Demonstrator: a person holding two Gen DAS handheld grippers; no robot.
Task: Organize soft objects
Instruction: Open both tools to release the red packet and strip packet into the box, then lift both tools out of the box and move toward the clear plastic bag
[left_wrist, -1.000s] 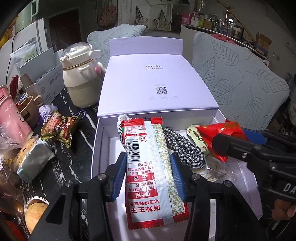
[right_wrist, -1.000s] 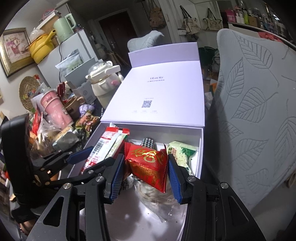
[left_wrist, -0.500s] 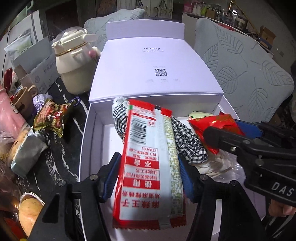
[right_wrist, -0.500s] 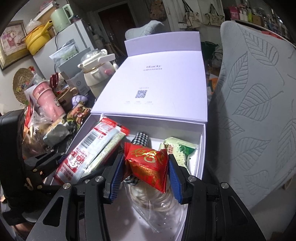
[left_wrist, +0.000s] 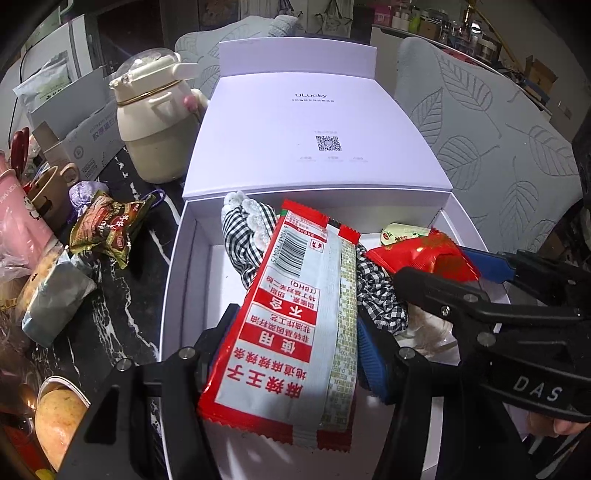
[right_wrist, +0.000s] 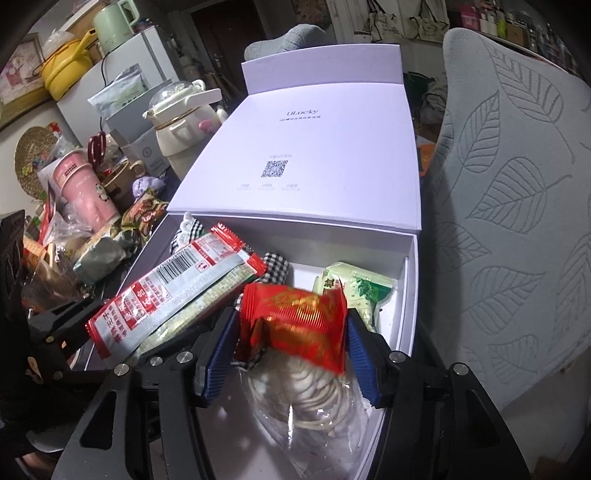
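White box (left_wrist: 173, 280) (lid up), crowded, left half bare

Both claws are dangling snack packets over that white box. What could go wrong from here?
The long packet hangs tilted between the left gripper pads, its lower end out past the box's near edge, so it may slide out.

The right gripper jaws are opening around the red packet; it could land crooked on the bagged bands.

The box is crowded, and the grippers are close enough to bump.
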